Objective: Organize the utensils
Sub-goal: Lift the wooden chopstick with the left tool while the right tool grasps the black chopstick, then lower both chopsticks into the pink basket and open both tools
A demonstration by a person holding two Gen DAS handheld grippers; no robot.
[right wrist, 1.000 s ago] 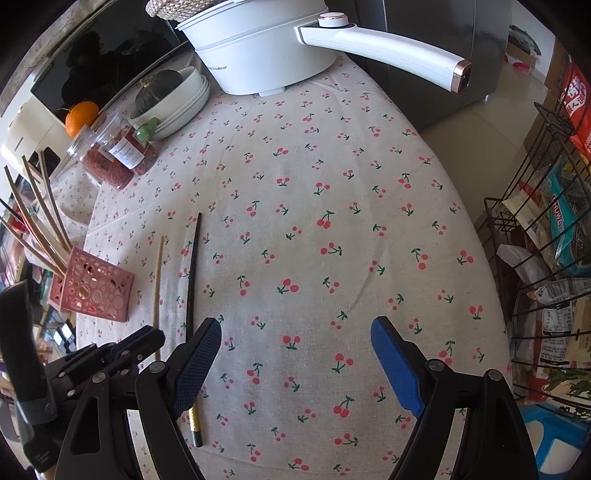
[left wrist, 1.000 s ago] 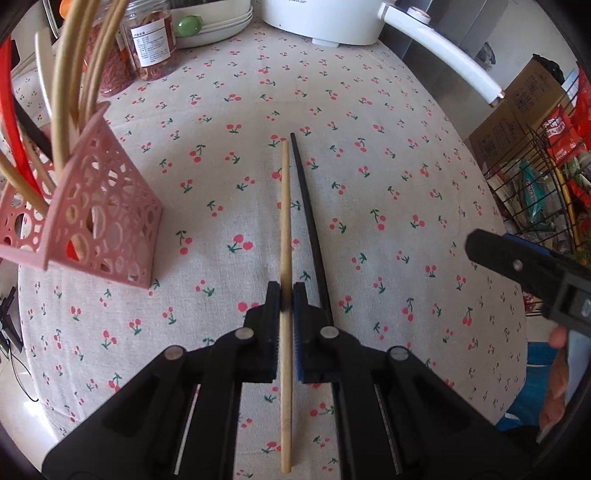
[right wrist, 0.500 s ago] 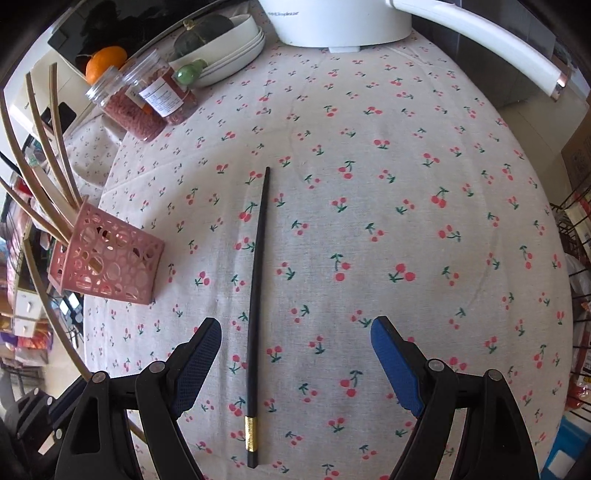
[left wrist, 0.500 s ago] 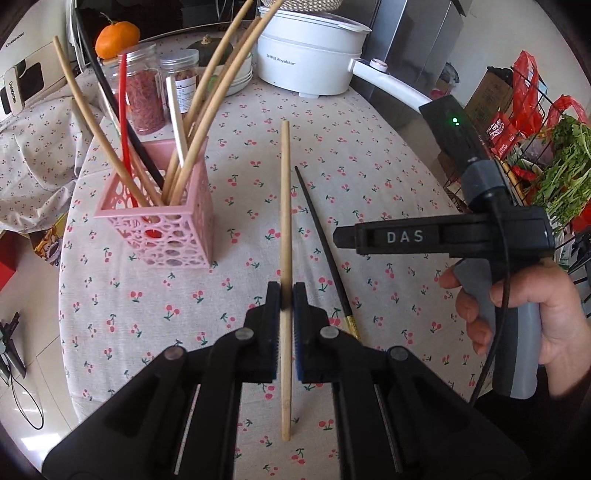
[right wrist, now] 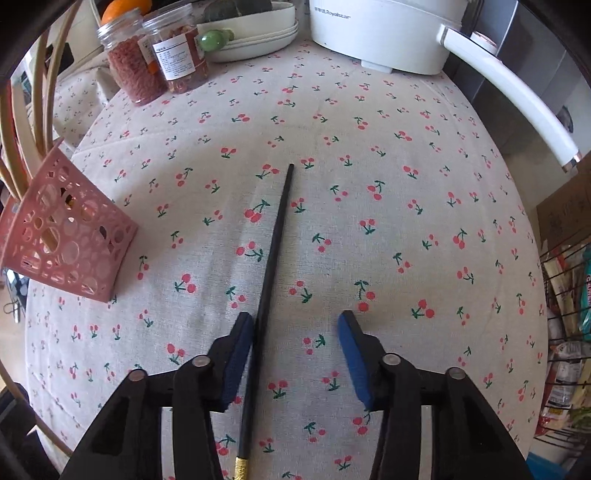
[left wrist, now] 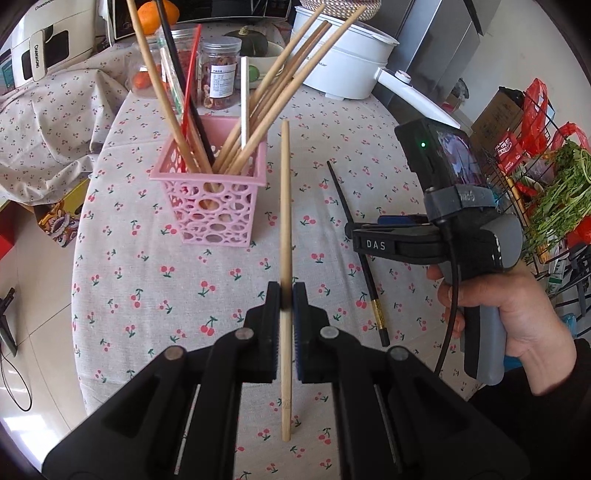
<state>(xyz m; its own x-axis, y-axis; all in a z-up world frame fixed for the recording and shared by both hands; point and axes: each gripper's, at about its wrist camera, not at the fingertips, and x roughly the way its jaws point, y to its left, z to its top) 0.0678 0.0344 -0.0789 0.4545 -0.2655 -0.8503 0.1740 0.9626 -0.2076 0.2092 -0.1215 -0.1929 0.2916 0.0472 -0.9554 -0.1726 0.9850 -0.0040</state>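
Note:
My left gripper is shut on a wooden chopstick and holds it lifted above the table, its far tip just right of the pink holder, which holds several chopsticks. A black chopstick with a gold band lies on the cherry tablecloth; it also shows in the left wrist view. My right gripper is open, low over the cloth, with the black chopstick lying between its fingers, close to the left finger. The pink holder stands to its left.
Two jars, stacked white plates and a white electric pot with a long handle stand at the table's far side. A wire rack with groceries stands off the right edge.
My left gripper has lifted the wooden chopstick higher and closer to the pink holder. My right gripper has come down around the black chopstick, which now lies between its open fingers.

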